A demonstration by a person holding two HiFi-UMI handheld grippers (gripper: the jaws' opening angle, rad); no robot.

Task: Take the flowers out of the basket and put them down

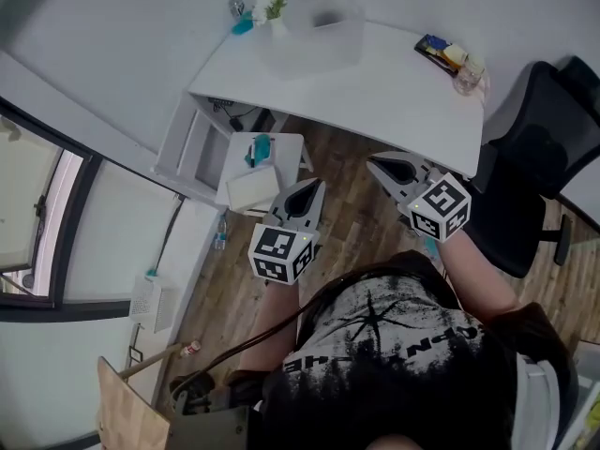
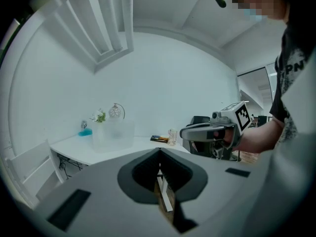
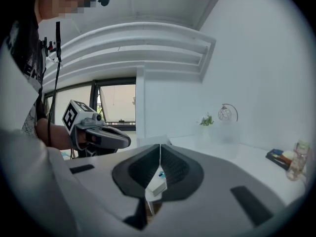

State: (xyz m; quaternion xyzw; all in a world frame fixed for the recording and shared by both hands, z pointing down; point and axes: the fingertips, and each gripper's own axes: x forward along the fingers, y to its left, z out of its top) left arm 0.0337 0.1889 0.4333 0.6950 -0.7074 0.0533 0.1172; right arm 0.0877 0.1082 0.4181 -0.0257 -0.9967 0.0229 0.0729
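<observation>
Far back, the flowers [image 1: 269, 6] stand at the translucent basket's [image 1: 323, 36] left side, near the white table's [image 1: 394, 92] rear left corner. The left gripper [image 1: 313, 189] and right gripper [image 1: 377, 163], jaws together and empty, hover over open wooden floor [image 1: 349, 212] short of its near edge.

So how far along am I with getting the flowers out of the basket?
Nothing looks done: the flowers are at the basket on the desk. Nothing in hand: the left gripper and right gripper are shut, empty, short of it. Left: reach, grip, lift out, set down.
</observation>
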